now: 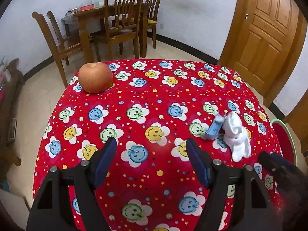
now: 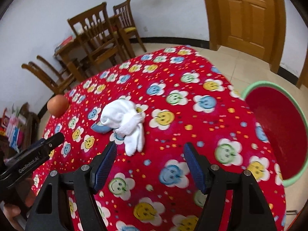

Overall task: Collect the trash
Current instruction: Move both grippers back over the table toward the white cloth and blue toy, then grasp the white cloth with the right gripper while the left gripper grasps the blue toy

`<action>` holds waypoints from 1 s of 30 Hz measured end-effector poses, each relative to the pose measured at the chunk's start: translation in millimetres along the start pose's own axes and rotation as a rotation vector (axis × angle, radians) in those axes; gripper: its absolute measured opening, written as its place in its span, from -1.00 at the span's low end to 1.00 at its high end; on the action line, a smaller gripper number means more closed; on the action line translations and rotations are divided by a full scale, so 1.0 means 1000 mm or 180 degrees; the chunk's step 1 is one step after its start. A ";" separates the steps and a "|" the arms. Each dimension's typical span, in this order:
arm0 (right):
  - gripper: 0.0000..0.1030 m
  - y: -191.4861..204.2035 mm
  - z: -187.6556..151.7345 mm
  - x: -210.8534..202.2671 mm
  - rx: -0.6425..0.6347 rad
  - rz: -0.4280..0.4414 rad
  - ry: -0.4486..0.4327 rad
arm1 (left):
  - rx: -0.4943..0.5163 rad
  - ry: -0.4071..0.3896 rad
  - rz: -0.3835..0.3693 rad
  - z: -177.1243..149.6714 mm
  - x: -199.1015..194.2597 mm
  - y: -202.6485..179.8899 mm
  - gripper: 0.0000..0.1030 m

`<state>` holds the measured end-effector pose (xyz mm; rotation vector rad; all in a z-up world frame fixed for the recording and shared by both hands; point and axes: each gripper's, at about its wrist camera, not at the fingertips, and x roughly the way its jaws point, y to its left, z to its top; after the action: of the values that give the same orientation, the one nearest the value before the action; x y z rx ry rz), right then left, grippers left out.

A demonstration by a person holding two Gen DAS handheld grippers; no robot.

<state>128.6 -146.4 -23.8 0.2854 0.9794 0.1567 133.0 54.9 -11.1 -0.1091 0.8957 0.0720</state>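
Observation:
A crumpled white tissue [image 1: 237,136] lies on the red smiley-flower tablecloth [image 1: 146,96], touching a small light-blue plastic piece [image 1: 212,130]. Both show in the right wrist view, the tissue [image 2: 127,123] and the blue piece [image 2: 100,128]. My left gripper [image 1: 151,147] is open and empty, left of the tissue. My right gripper [image 2: 150,152] is open and empty, just near-right of the tissue. A red bin with a green rim [image 2: 277,134] stands beside the table's right edge; it also shows in the left wrist view [image 1: 284,138].
An apple [image 1: 95,77] sits at the table's far left corner, also seen in the right wrist view [image 2: 57,105]. Wooden chairs [image 1: 123,19] and a dining table stand beyond. A wooden door [image 1: 263,32] is at the far right.

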 end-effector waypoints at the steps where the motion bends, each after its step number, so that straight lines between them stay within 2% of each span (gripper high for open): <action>1: 0.42 0.003 0.001 0.006 -0.0022 -0.0001 0.0021 | -0.0010 0.0004 0.0003 0.000 0.002 0.002 0.43; 11: 0.40 0.019 0.013 0.045 -0.0081 -0.0004 0.0115 | -0.0068 0.0053 -0.0036 0.001 0.013 0.009 0.43; 13: 0.08 0.021 0.013 0.045 -0.0145 -0.0036 0.0073 | -0.0057 0.0060 -0.0044 0.000 0.013 0.008 0.43; 14: -0.01 0.020 0.013 0.045 -0.0158 0.0003 0.0074 | -0.0033 0.0062 -0.0054 0.000 0.013 0.006 0.43; 16: -0.31 0.018 0.013 0.045 -0.0119 0.0096 0.0103 | 0.0006 0.0056 -0.0077 0.000 0.015 0.004 0.43; 19: -0.55 0.017 0.010 0.041 -0.0138 0.0098 0.0075 | 0.0060 0.0064 -0.0106 0.000 0.016 -0.004 0.43; 22: -0.67 0.011 0.009 0.035 -0.0087 0.0137 0.0043 | 0.0110 0.0074 -0.0163 0.000 0.016 -0.013 0.43; 30: -0.72 -0.017 0.005 0.006 0.0123 0.0113 -0.0122 | 0.0309 0.0096 -0.0334 0.004 0.023 -0.043 0.43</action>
<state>136.2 -162.2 -31.1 0.3401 0.9405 0.1643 154.8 13.3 -23.4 -0.0667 0.9206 -0.0711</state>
